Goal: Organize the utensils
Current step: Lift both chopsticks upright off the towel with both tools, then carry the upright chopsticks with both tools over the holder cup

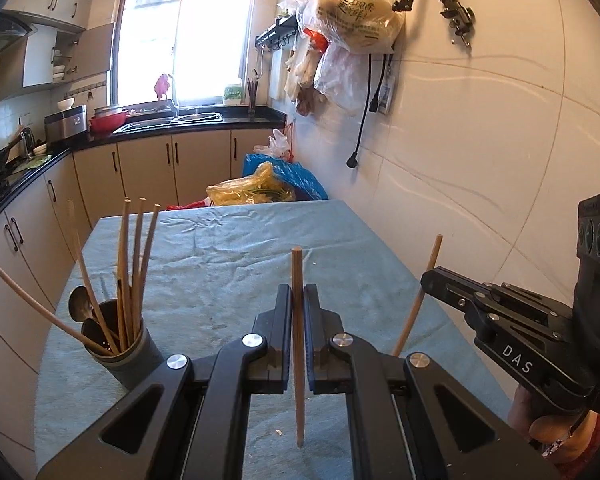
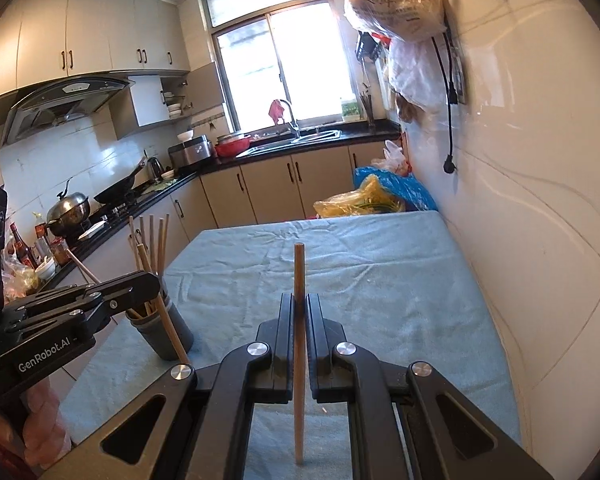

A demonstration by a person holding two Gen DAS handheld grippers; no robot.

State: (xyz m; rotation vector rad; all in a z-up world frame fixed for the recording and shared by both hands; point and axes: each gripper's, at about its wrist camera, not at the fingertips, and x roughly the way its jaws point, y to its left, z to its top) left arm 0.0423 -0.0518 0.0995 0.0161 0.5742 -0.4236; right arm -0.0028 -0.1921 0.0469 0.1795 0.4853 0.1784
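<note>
A dark grey utensil holder [image 1: 128,354] stands at the left of the blue-cloth table [image 1: 240,240]. It holds several wooden chopsticks [image 1: 134,264] and a metal spoon [image 1: 79,304]. My left gripper [image 1: 298,292] is shut on an upright chopstick [image 1: 298,360], above the table and right of the holder. My right gripper [image 2: 299,300] is shut on another upright chopstick [image 2: 299,360]; it also shows in the left wrist view [image 1: 428,280], with its chopstick [image 1: 418,296]. The holder [image 2: 168,332] sits to its left, behind the left gripper [image 2: 144,284].
A white tiled wall [image 1: 480,140] runs along the table's right edge, with hanging plastic bags [image 1: 352,20] and a dangling plug [image 1: 353,158]. Yellow and blue bags [image 1: 268,184] lie past the far edge. Kitchen counters [image 2: 148,200] with a stove and pots run along the left.
</note>
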